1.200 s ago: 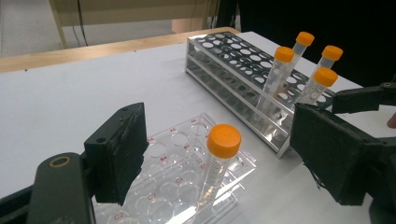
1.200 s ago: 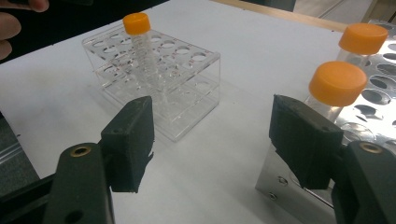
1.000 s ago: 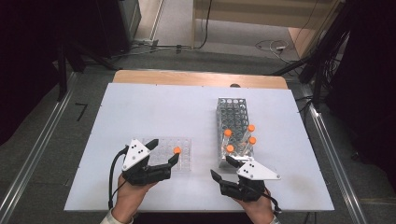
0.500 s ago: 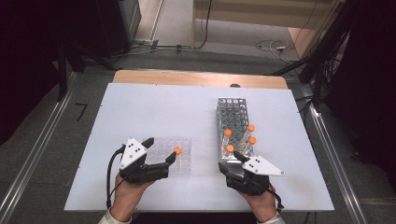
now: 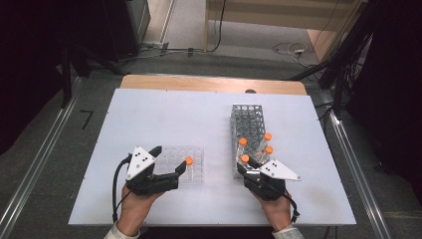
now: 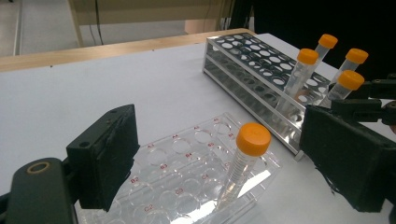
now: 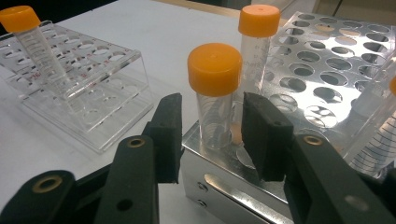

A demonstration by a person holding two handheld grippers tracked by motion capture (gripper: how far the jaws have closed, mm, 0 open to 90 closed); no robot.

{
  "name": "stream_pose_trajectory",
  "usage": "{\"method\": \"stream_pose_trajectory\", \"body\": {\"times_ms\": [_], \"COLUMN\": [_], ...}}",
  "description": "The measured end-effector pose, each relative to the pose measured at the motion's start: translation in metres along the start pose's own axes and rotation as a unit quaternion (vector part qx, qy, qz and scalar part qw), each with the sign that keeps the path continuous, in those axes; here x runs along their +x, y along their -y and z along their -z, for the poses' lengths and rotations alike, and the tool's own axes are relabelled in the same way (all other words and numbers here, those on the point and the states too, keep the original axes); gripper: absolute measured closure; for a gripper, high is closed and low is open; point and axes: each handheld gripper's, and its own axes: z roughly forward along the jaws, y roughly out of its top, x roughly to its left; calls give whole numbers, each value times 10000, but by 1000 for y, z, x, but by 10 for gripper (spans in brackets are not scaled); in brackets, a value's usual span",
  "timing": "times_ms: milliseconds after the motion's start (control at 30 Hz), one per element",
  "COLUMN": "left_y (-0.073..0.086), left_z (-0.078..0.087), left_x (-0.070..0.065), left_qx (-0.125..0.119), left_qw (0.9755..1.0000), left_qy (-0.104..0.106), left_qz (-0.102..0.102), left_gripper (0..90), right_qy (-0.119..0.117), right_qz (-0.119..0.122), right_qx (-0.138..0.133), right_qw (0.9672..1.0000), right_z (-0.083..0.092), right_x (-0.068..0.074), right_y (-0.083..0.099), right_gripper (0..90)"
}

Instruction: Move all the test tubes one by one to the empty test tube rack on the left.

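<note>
The right gripper (image 7: 210, 135) is seen in the right gripper view with its jaws set either side of an orange-capped tube (image 7: 215, 93) at the near corner of the metal rack (image 7: 327, 60); the jaws have just been closing, yet a narrow gap remains on each side of the tube, so no grip is made. The tube stands straight ahead at twelve o'clock from this gripper, its long axis upright, the cap above the pad tops. A second capped tube (image 7: 258, 44) stands just behind it at about one o'clock. In the high view the right gripper (image 5: 247, 168) is plainly the nearer to the metal rack (image 5: 247, 115), with the left gripper (image 5: 169, 167) well apart at nine o'clock. The left gripper (image 6: 219, 158) has its jaws wide apart, having just been opening, with a leaning tube (image 6: 243, 163) free between them in the clear plastic rack (image 6: 187, 186). The coming squeeze is judged to need only a small further closing, then a straight upward lift.
</note>
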Motion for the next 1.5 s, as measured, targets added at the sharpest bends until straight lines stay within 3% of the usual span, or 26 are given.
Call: {"method": "stream_pose_trajectory", "body": {"times_ms": [600, 933, 1300, 1500], "left_y": [0, 0, 0, 0], "left_z": [0, -1, 0, 1], "left_x": [0, 0, 0, 0], "left_qx": [9, 28, 19, 2], "left_qw": [10000, 10000, 10000, 10000], "left_qy": [13, 31, 24, 49], "left_qz": [-3, -18, -4, 5], "left_gripper": [118, 117, 117, 118], "right_qy": [76, 30, 6, -191], "right_qz": [47, 37, 121, 191], "right_qx": [-39, -323, -841, -786], "right_qw": [10000, 9995, 9964, 9965], "right_z": [-5, 12, 42, 43], "right_x": [-2, -3, 3, 12], "right_y": [0, -15, -33, -35], "right_gripper": [712, 713, 715, 716]}}
